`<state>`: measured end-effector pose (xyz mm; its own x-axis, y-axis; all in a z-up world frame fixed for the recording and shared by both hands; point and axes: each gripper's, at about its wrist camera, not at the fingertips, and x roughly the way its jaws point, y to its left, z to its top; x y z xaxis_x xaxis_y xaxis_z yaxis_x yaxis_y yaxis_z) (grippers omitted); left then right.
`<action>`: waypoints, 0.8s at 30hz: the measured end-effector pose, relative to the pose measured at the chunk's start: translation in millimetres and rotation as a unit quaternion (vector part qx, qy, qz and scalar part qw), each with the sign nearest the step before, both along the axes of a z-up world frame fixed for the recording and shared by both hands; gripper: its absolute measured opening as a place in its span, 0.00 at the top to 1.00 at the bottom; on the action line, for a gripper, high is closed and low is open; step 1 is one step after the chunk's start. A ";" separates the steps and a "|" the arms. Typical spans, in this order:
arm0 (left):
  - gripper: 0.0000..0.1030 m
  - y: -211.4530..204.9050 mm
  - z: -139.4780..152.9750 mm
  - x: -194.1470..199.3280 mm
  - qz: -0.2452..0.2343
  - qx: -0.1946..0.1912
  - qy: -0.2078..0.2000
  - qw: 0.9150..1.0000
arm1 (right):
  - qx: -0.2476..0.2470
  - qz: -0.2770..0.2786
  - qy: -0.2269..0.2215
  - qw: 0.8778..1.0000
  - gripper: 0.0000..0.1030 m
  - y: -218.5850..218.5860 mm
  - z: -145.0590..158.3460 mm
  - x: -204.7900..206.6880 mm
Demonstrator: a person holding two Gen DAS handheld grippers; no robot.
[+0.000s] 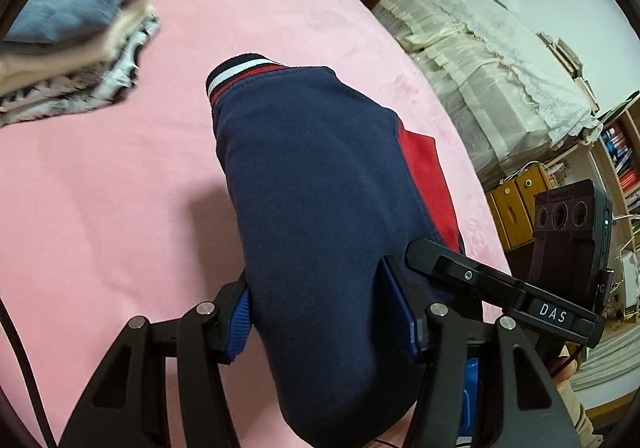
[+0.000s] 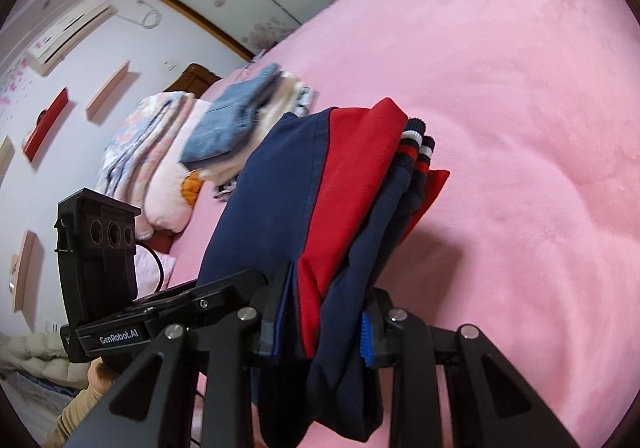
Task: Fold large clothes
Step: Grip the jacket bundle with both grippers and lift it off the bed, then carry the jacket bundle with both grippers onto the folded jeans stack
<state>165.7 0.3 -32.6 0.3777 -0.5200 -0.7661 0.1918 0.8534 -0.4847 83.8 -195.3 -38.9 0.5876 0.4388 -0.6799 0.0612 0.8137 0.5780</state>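
I have one folded navy and red fleece garment with striped ribbed cuffs [image 1: 320, 184] held up over the pink plush bed [image 1: 120, 188], its long axis running away from me toward the bed's far edge. The cuffed end points forward; from the right wrist view I count two ribbed cuffs [image 2: 418, 150] stacked at that far tip, each banded navy, white and red. The near end of the bundle droops below the fingers. My left gripper [image 1: 320, 312] is pinching the navy side of the bundle, blue pads pressed into the cloth on both flanks. My right gripper [image 2: 320, 324] is clamped on the layered edge, where red and navy folds show between its fingers. Toward the far left corner of the bed sits one stack of folded clothes [image 1: 76, 36], grey on top, cream and black-and-white patterned pieces beneath. A floral quilt [image 2: 148, 136] lies beyond it.
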 end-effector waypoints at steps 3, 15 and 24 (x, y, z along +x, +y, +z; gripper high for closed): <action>0.45 31.5 29.9 -13.0 0.014 0.003 -0.005 1.000 | -0.001 0.011 -0.005 1.000 0.73 25.3 18.9 3.0; 0.44 174.6 123.9 33.2 0.046 0.049 -0.031 0.997 | 0.003 0.063 -0.058 0.996 0.73 133.7 90.1 104.4; 0.44 270.1 129.2 183.1 0.079 0.073 -0.038 0.994 | 0.022 0.084 -0.090 0.992 0.73 172.5 79.8 264.0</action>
<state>348.8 270.5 96.5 0.5053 -0.3358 -0.7949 0.0814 0.9356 -0.3435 347.8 -22.7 40.9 0.6143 0.5680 -0.5477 -0.1804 0.7769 0.6032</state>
